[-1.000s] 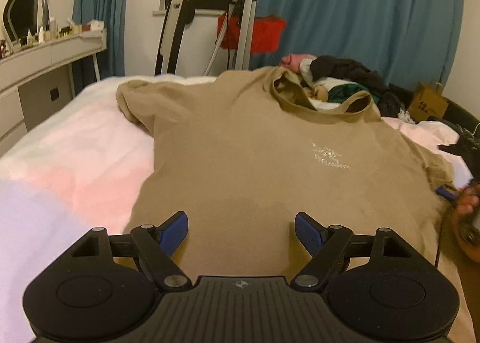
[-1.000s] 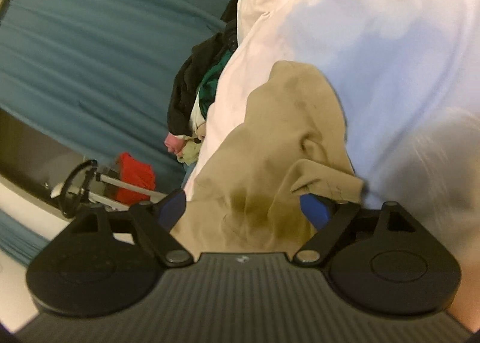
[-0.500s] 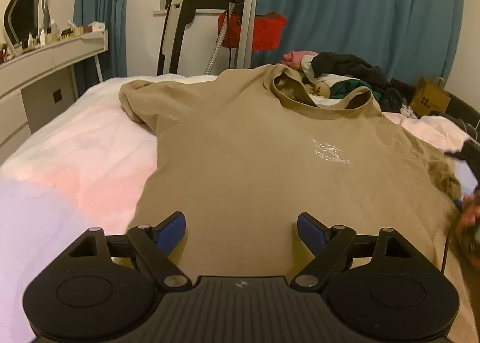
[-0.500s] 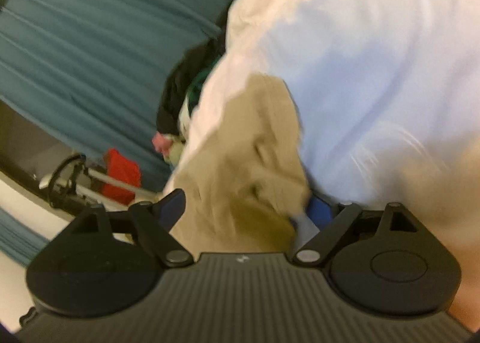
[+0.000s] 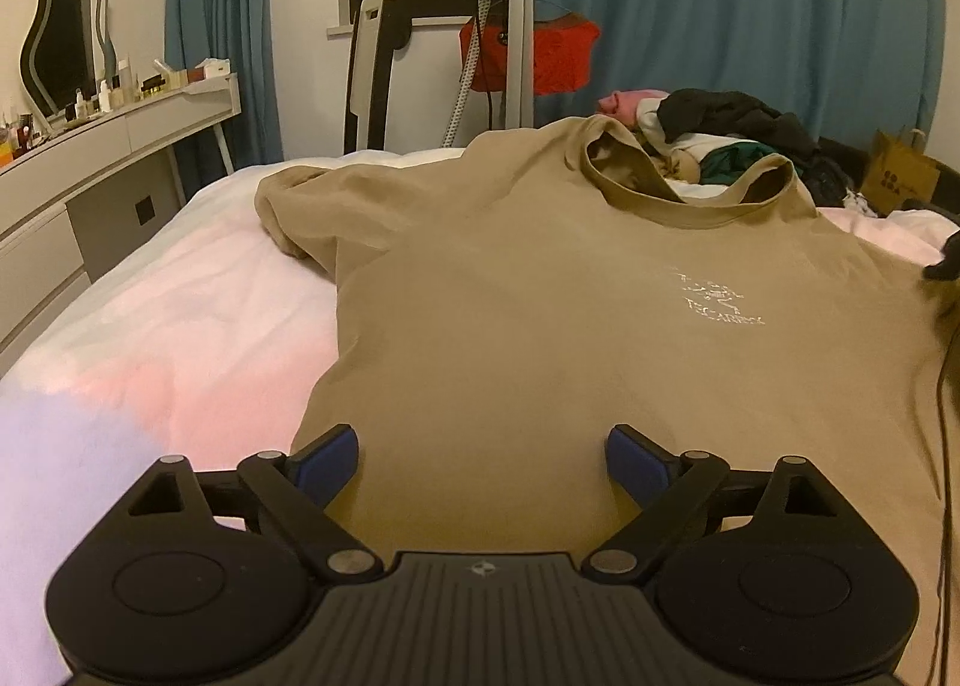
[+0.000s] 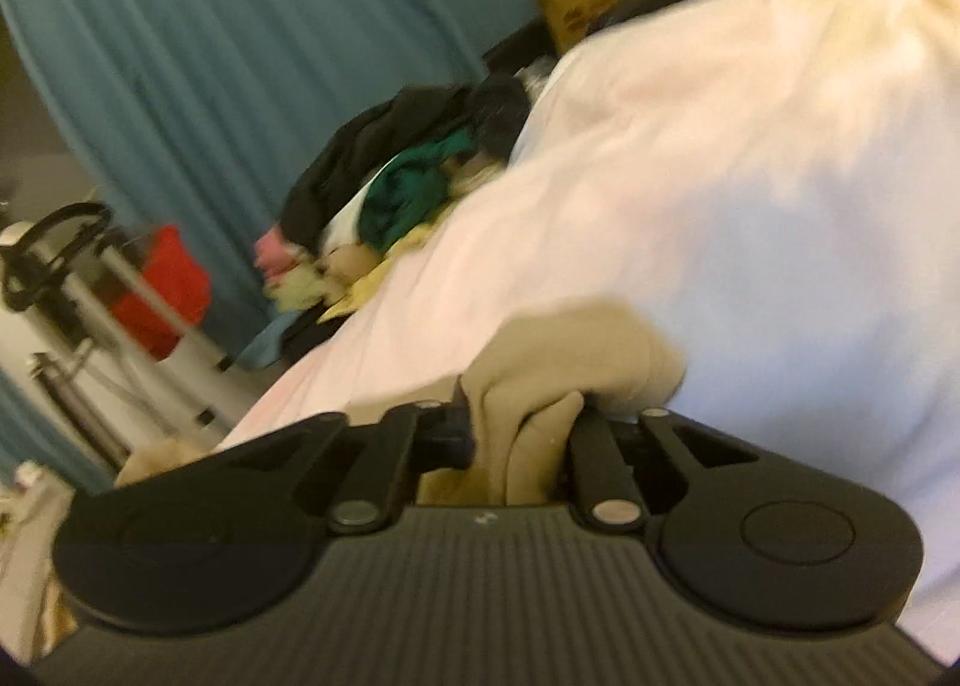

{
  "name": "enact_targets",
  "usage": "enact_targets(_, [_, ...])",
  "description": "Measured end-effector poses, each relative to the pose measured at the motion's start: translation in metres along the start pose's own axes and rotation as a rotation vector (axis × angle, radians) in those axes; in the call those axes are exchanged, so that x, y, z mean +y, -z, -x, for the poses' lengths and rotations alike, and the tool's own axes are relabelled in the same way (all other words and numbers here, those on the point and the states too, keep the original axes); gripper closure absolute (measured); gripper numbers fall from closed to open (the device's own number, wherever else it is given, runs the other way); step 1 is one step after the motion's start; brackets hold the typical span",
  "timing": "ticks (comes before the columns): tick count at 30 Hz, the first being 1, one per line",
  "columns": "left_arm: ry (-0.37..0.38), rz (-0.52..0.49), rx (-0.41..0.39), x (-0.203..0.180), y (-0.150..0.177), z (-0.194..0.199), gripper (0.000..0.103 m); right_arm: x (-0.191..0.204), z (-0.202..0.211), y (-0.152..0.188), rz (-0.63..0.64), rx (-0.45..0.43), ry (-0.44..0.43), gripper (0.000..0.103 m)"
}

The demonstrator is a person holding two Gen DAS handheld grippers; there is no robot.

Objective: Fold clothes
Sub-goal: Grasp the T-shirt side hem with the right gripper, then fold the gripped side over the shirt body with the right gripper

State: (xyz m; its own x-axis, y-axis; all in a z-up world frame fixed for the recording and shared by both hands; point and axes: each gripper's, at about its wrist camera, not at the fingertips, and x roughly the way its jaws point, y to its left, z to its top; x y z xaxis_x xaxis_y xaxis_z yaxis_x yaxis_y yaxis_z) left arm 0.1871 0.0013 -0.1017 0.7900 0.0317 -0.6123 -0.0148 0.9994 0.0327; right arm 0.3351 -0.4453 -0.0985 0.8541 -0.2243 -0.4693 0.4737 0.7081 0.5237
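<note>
A tan T-shirt lies face up and spread out on the white bed cover, collar at the far end, small white logo on the chest. My left gripper hovers over the shirt's near hem, jaws wide and still opening, with the flat cloth beneath them and no pad pressing on it. In the blurred right wrist view, my right gripper is closing, its pads pinched on a bunched fold of the tan shirt at the shirt's edge, lifted off the bed cover.
A pile of dark, green and pink clothes lies past the collar. A grey dresser with bottles runs along the left wall. A steamer stand, a red bag and teal curtains stand behind; a paper bag sits at the far right.
My right gripper went from open around the shirt's edge to pinched on it, rolling and rising with the cloth. The left jaws spread a little wider; the left view barely shifted.
</note>
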Motion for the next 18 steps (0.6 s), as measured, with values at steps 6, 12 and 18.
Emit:
enact_targets(6, [-0.002,-0.019,0.006,0.010,-0.004,0.009,0.011,0.046,0.050,-0.028,0.272,-0.120,0.026,0.091])
enact_targets(12, [0.000,-0.001,-0.021,0.028,-0.010,0.034,0.011,0.151,0.094,0.002,0.595,-0.249,0.039,0.091])
enact_targets(18, [-0.024,0.078,-0.029,0.054,-0.015,0.048,0.009,0.242,0.096,0.094,0.901,-0.254,0.008,0.091])
